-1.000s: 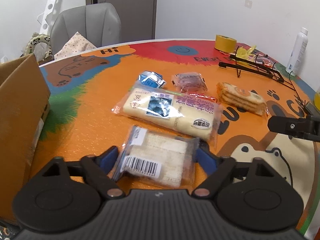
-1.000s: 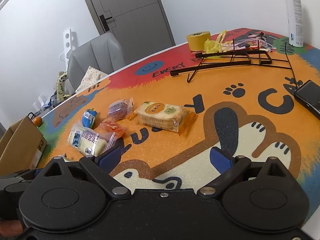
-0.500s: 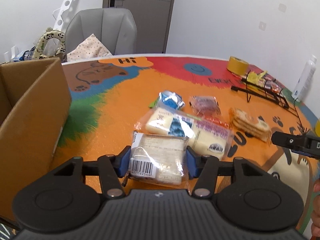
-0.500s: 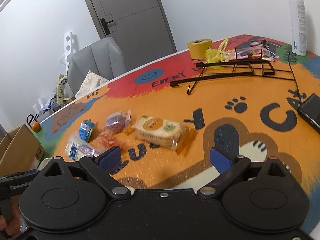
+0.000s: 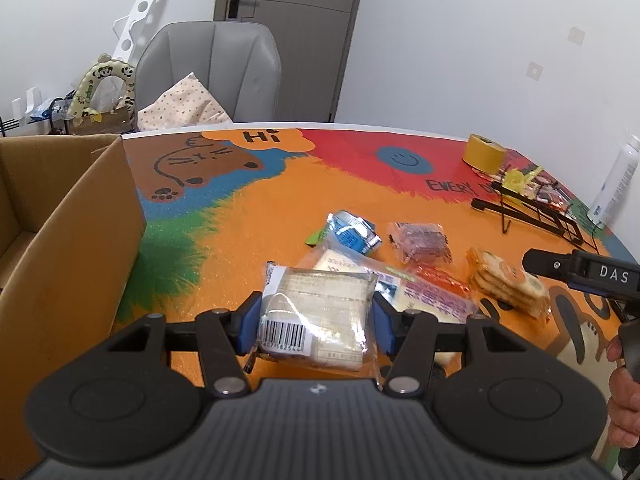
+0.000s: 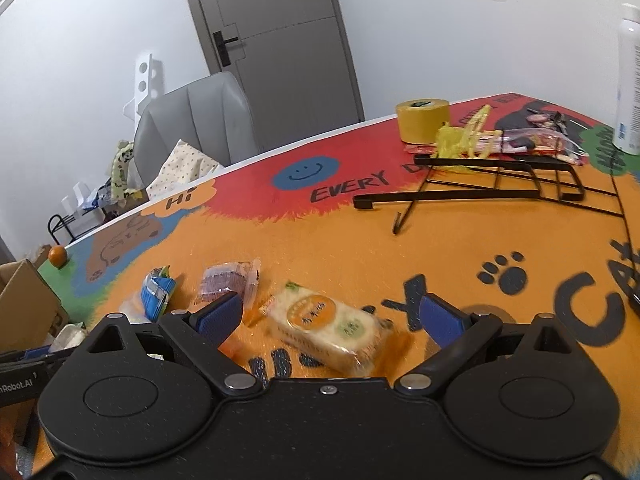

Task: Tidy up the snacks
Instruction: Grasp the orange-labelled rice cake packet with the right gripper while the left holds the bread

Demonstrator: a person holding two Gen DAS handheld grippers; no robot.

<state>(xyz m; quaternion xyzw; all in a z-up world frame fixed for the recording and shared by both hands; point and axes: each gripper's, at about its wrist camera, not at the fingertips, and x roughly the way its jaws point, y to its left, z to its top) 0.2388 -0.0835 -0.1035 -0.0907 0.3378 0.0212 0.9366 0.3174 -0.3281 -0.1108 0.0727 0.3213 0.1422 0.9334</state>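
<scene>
My left gripper (image 5: 314, 326) is shut on a clear pack of pale wafers (image 5: 316, 312) with a barcode and holds it above the table. Below it lie a long white bread pack (image 5: 420, 294), a blue packet (image 5: 350, 234), a purple packet (image 5: 420, 240), a red packet (image 5: 440, 278) and a cracker pack (image 5: 508, 282). A cardboard box (image 5: 60, 240) stands open at the left. My right gripper (image 6: 332, 314) is open and empty, low over the cracker pack (image 6: 328, 330), which lies between its fingers.
A black wire rack (image 6: 500, 180), a yellow tape roll (image 6: 422, 120), yellow and clear snack bags (image 6: 500, 140) and a white spray bottle (image 6: 628, 80) sit at the far right. A grey chair (image 5: 208, 72) stands behind the table. An orange (image 6: 57, 256) lies near the box.
My left gripper closed on the wafer pack and lifted it off the table toward the box. My right gripper moved forward and down over the cracker pack.
</scene>
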